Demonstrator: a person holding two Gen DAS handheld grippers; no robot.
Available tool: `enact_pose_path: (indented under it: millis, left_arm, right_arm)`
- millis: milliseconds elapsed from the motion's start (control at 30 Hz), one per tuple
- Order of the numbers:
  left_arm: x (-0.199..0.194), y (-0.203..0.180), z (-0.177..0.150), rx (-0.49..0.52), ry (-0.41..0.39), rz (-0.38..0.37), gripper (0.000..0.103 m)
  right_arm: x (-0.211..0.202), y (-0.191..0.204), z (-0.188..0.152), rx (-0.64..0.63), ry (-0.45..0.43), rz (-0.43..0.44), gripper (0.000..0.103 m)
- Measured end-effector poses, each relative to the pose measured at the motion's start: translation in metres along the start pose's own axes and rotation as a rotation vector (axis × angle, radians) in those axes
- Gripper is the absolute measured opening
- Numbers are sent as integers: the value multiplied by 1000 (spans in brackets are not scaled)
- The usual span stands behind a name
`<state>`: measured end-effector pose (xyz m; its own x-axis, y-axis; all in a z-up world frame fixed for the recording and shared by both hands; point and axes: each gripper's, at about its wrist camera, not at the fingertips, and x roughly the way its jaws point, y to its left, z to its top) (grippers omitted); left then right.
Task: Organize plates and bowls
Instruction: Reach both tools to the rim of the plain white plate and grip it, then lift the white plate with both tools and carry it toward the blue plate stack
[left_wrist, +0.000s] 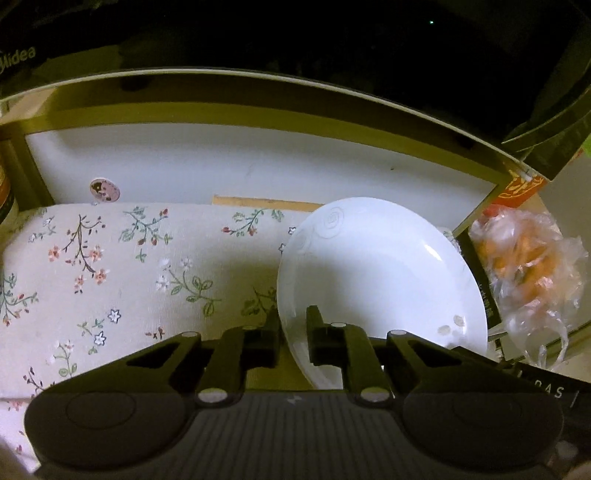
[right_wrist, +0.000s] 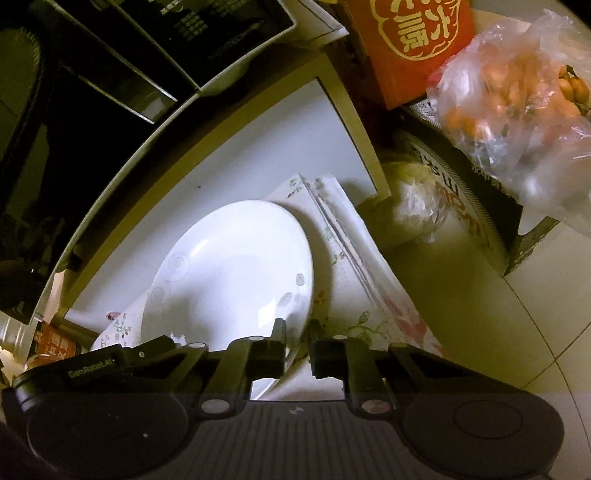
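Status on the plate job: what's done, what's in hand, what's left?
Done: nothing stacked or put away shows. In hand: the left gripper and right gripper are each shut on the rim of the white plate, on opposite sides; it lies on the floral cloth. Left: lifting it and placing it. No other plates or bowls are in view, so the remaining count is unclear.

A home, likely a kitchen corner. A floral cloth covers the shelf under a black Midea appliance; a white plate lies on it. By the shelf's right edge sit a red gift box and a plastic bag of fruit, over a tiled floor.
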<state>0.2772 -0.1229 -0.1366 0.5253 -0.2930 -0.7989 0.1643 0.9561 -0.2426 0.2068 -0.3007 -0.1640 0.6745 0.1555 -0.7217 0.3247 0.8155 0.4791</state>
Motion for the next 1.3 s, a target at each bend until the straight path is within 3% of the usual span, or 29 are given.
enact_pose_path:
  millis: [400,567,767,933,1100,1300]
  left_arm:
    - [-24,-1,0,-31,-30,-36,8]
    - [-49,-11,-8,-4,-59,-28,8]
    - [-87,-11,-17,-40,-86,-58,8]
    - [-124,-15,-31,-39,-116,-59,8]
    - [-164,-8,-50,-43,-153,-44,8]
    - [-209,8,-71,-57,-185,-42,8]
  right_arm:
    - [-23,5,3,17,-1,0,11]
    - [-38,8,3,13,-4,-10,11]
    - [-75,21,1,-24,-37,-10,11]
    - [-112,33,-11,-49,-62,-7,11]
    - [-145,61,-33,-133,-83,-60,12]
    - [-184,81,-63,-168,-93,-39,12]
